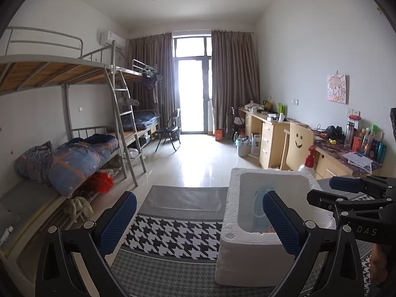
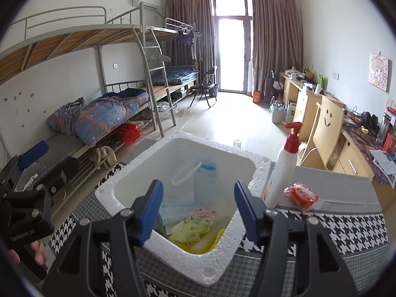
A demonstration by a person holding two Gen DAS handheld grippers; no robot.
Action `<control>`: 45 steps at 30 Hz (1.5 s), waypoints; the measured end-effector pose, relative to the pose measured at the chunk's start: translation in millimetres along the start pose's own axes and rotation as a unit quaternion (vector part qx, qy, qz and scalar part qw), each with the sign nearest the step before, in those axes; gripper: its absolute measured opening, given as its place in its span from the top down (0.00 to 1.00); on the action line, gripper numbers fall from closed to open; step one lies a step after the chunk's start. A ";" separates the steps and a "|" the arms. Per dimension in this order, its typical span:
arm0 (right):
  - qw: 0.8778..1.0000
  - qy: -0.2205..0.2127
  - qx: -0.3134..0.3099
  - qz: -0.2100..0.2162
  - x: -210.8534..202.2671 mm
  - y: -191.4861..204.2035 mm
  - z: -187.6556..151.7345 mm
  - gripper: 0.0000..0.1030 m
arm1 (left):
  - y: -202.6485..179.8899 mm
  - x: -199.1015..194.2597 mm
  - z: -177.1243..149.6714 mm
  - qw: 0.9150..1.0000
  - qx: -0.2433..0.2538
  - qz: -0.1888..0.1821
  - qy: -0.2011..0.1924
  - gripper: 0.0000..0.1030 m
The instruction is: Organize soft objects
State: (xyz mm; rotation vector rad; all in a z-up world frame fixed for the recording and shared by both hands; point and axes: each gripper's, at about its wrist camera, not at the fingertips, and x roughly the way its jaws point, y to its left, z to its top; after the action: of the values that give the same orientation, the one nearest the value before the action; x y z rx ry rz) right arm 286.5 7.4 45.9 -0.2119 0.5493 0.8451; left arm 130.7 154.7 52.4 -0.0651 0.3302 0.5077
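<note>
A white foam box (image 2: 123, 180) stands on a houndstooth-covered table (image 2: 346, 232). Inside it lie blue face masks (image 2: 205, 173), a green and pink cloth (image 2: 198, 225) and something yellow (image 2: 217, 240). My right gripper (image 2: 199, 210) hangs open just above the box's near side, with nothing between its pads. In the left wrist view my left gripper (image 1: 198, 222) is open and empty at the left side of the foam box (image 1: 247, 180), while the right gripper (image 1: 346, 193) reaches in from the right over the box.
A white pump bottle (image 2: 282, 170) with a red head stands right of the box, with a red packet (image 2: 302, 194) beside it. Bunk beds (image 2: 99, 113) line the left wall and desks (image 2: 346, 148) the right. A wooden chair (image 2: 326, 128) stands behind the table.
</note>
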 end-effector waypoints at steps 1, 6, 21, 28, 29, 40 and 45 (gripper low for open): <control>1.000 -0.003 -0.001 -0.002 -2.9 0.3 -0.3 0.37 | -1.0 -2.2 0.4 1.000 0.000 -0.002 -0.002 0.01; 1.000 -0.018 0.006 -0.005 -17.5 -7.4 -2.1 0.32 | -6.8 -10.8 1.8 1.000 0.005 -0.007 -0.005 0.01; 0.997 -0.080 0.007 -0.014 -64.9 -9.4 -15.8 0.06 | -22.9 -43.4 3.1 0.999 0.016 -0.034 -0.024 0.01; 0.996 -0.087 0.004 -0.021 -80.2 -7.5 -22.3 0.06 | -29.0 -64.1 0.2 0.998 0.018 -0.048 -0.034 0.01; 0.996 -0.087 0.004 -0.022 -82.5 -7.2 -23.4 0.06 | -29.4 -66.4 -0.3 0.998 0.018 -0.049 -0.035 0.01; 0.995 -0.099 0.021 -0.015 -110.2 -13.4 -39.8 0.06 | -40.8 -93.3 -7.7 0.996 0.022 -0.068 -0.044 0.01; 0.994 -0.106 0.021 -0.021 -123.1 -15.3 -49.5 0.05 | -44.4 -102.7 -10.2 0.997 0.018 -0.065 -0.049 0.01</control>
State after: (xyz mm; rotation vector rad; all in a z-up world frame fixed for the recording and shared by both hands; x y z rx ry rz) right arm 213.6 -101.9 70.1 -0.0938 0.3615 0.8036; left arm 64.8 66.6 75.3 -0.0266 0.2367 0.3746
